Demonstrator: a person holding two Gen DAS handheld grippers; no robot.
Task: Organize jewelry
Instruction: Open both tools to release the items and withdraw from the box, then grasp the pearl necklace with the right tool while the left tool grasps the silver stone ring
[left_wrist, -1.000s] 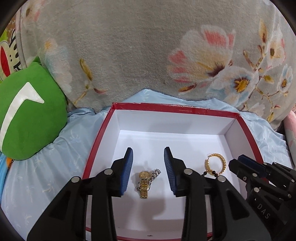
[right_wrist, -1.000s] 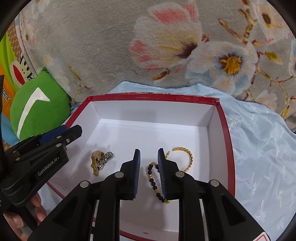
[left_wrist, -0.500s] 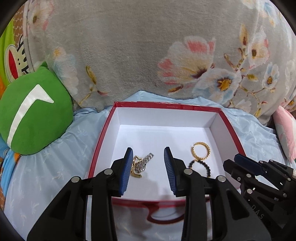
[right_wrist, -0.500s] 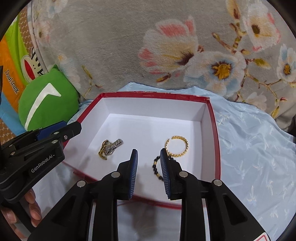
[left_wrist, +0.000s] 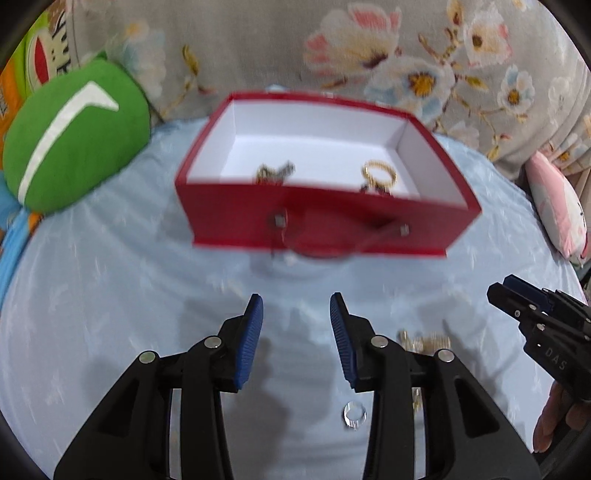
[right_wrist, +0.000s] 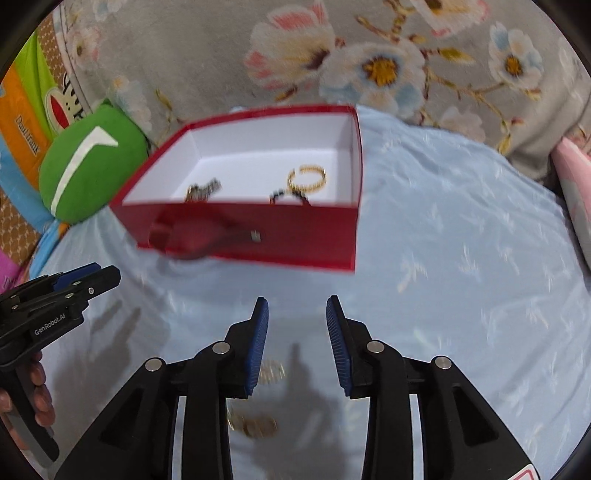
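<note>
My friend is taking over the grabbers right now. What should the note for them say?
Left gripper: open, nothing between its jaws. Right gripper: jaws just opened wider, also empty. Both hover over the blue sheet, in front of the red box.
Done: watch, gold bangle and black bead bracelet lie in the box.
Left: a clear ring and some blurry gold pieces lie on the sheet under the grippers. Put them in the box.

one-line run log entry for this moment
left hand-held gripper: open, empty | right hand-held gripper: opening, empty | red box: watch, gold bracelet inside
</note>
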